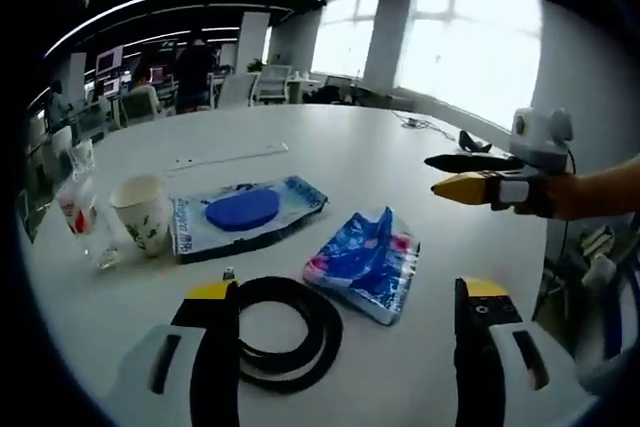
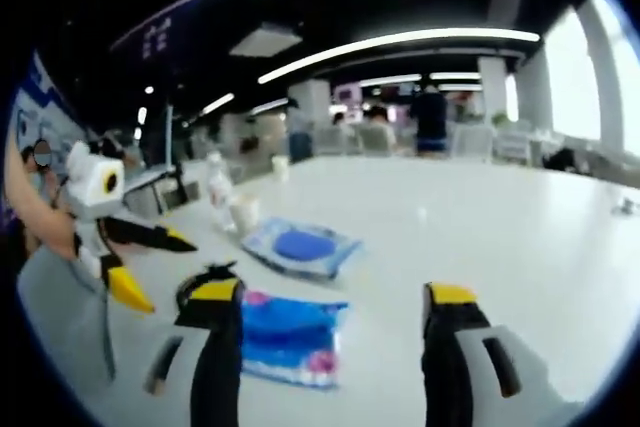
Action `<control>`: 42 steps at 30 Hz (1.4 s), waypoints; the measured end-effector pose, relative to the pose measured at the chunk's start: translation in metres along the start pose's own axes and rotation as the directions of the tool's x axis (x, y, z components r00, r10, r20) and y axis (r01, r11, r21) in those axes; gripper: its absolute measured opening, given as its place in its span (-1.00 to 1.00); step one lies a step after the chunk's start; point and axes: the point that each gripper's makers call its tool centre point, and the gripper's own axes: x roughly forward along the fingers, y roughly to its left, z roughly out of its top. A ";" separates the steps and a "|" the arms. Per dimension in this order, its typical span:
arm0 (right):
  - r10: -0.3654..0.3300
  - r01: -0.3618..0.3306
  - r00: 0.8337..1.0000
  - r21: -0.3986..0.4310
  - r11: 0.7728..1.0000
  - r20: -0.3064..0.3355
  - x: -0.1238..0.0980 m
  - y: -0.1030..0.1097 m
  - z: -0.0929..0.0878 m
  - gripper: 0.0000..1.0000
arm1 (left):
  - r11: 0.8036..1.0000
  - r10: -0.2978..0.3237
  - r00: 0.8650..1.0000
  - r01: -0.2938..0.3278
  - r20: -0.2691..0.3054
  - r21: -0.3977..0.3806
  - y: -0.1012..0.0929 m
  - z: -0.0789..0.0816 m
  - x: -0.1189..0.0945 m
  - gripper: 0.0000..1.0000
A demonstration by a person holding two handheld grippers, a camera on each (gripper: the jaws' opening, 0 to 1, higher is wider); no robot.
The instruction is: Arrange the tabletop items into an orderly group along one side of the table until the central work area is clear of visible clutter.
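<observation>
A wide white tabletop (image 1: 330,157) in an open office carries a loose cluster of items. In the left gripper view, a coiled black cable (image 1: 285,332) lies nearest, touching the inner edge of that view's left jaw. Just right of the coil sits a crumpled blue snack packet (image 1: 365,262). Farther off lies a flat clear pouch holding a blue oval pad (image 1: 243,212). Left of the pouch stands a paper cup (image 1: 143,212), and beside that a clear plastic bottle (image 1: 80,212), both upright.

The left gripper (image 1: 340,297) hovers low over the near edge with its jaws spread wide and holding nothing. The right gripper (image 1: 470,175), gripped by a person's hand, hangs in the air to the right, jaws parted and empty.

In the right gripper view, the blue snack packet (image 2: 290,337) lies just ahead between that gripper's own jaws, closer to its left jaw, with its long side running across the jaws. The right gripper (image 2: 335,297) therefore seems best placed for the packet, while the left gripper (image 2: 150,262) sits nearer the cable. The items are not yet in a tidy row.
</observation>
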 end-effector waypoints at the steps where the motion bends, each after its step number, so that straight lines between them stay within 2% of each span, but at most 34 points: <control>1: 0.004 -0.004 1.000 0.000 1.000 0.001 0.000 -0.001 -0.001 0.39 | 1.000 0.000 1.000 0.000 -0.006 -0.003 -0.002 -0.002 0.002 0.77; 13: 0.045 -0.044 0.999 0.005 0.999 -0.025 0.007 -0.008 -0.012 0.36 | 0.999 0.040 0.999 -0.040 -0.032 -0.023 -0.015 -0.006 0.021 0.69; 16: 0.065 -0.066 0.997 -0.018 0.998 -0.038 0.009 -0.004 -0.018 0.25 | 0.998 0.052 0.998 -0.053 -0.036 -0.043 -0.019 -0.010 0.026 0.66; 18: 0.082 -0.084 0.995 -0.017 0.996 -0.063 0.011 0.000 -0.026 0.21 | 0.996 0.066 0.995 -0.069 -0.069 -0.049 -0.020 -0.016 0.029 0.60; 21: 0.093 -0.094 0.991 -0.014 0.995 -0.092 0.016 0.000 -0.037 0.06 | 0.996 0.075 0.992 -0.080 -0.103 -0.045 -0.026 -0.024 0.035 0.37; 26: 0.107 -0.111 0.983 -0.015 0.994 -0.147 0.023 0.003 -0.053 -0.19 | 0.994 0.100 0.978 -0.108 -0.185 -0.034 -0.031 -0.037 0.046 -0.17; 28: 0.108 -0.110 0.981 -0.003 0.994 -0.161 0.027 0.001 -0.059 -0.31 | 0.988 0.133 0.968 -0.147 -0.213 -0.054 -0.026 -0.041 0.048 -0.25; 32: 0.119 -0.119 0.969 0.013 0.993 -0.215 0.031 0.004 -0.071 -0.54 | 0.977 0.154 0.963 -0.182 -0.221 -0.112 -0.020 -0.043 0.050 -0.36; 34: 0.124 -0.123 0.960 0.018 0.992 -0.250 0.032 0.005 -0.078 -0.79 | 0.975 0.155 0.959 -0.187 -0.236 -0.119 -0.018 -0.047 0.052 -0.40; 36: 0.110 -0.113 0.958 0.005 0.994 -0.265 0.032 0.004 -0.081 -0.95 | 0.972 0.164 0.953 -0.199 -0.254 -0.122 -0.015 -0.050 0.052 -0.54; 38: 0.111 -0.103 0.962 0.044 0.994 -0.248 0.033 0.005 -0.080 -0.96 | 0.966 0.174 0.947 -0.217 -0.268 -0.139 -0.010 -0.052 0.052 -0.72; 42: 0.096 -0.090 0.963 0.035 0.995 -0.251 0.031 0.002 -0.081 -1.00 | 0.963 0.167 0.946 -0.218 -0.279 -0.161 -0.007 -0.050 0.055 -0.81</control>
